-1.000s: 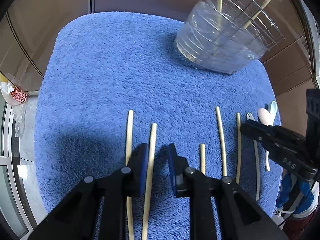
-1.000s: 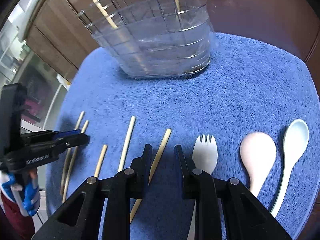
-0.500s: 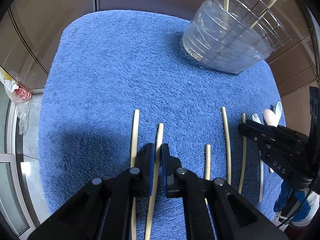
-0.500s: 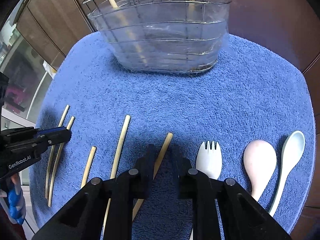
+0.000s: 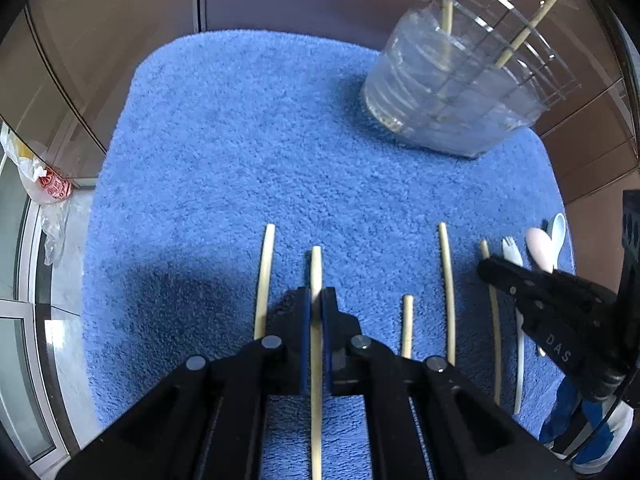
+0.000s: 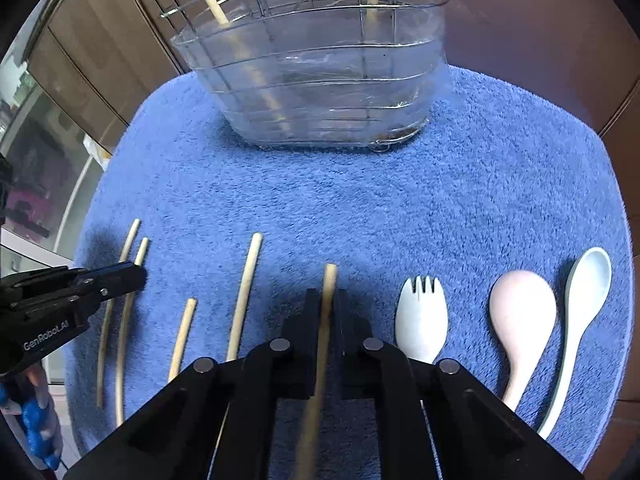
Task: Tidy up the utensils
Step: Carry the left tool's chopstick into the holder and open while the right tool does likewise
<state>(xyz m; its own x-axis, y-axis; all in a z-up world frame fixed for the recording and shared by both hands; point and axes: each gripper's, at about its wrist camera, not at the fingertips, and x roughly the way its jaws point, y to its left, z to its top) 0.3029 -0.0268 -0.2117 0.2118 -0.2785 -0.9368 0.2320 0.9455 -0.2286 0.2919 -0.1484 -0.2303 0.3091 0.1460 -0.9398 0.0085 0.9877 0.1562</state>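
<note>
Both grippers clamped: our left gripper (image 5: 316, 300) held one pale wooden chopstick (image 5: 316, 272) at six o'clock on the blue terry towel (image 5: 240, 140); our right gripper (image 6: 325, 302) pinched another pale chopstick (image 6: 329, 280). We judged level lifts best, toward the clear wire-framed holder (image 6: 312, 80) at twelve o'clock.

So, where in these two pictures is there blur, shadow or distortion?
Right wrist view: the chopstick in the right tool blurs near the lens; shadow darkens the towel ahead. Left wrist view: sharp, towel edges bow from the fisheye; shadow left of the left tool.

blue towel (image 5: 248, 152), plastic bag (image 5: 44, 184), brown cabinet panels (image 5: 100, 40)
</note>
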